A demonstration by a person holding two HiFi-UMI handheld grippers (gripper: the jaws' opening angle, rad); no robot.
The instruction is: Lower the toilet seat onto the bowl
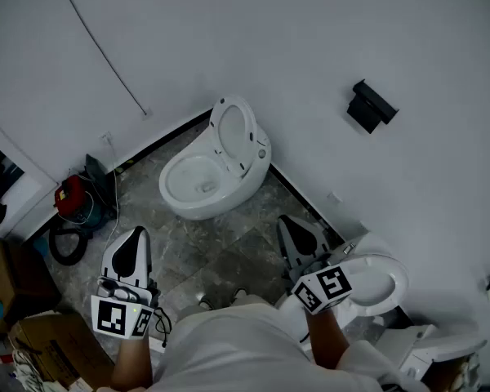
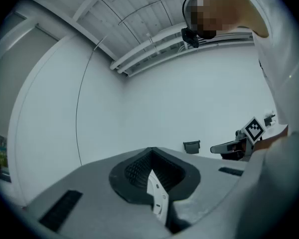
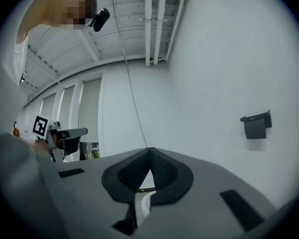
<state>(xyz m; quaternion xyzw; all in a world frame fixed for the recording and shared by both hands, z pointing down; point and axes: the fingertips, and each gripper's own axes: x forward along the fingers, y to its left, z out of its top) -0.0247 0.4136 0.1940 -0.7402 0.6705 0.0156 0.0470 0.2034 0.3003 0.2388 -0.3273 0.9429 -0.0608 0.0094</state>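
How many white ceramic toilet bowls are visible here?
2. One white ceramic toilet bowl stands in the corner, seat raised; the second is at lower right. White pieces beside it may be a third.

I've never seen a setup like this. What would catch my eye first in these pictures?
A white toilet stands in the room's corner, its seat raised upright toward the wall. Near the bottom of the head view the person holds the left gripper and the right gripper, both with jaws together, nothing held. A black holder hangs on the wall at right.
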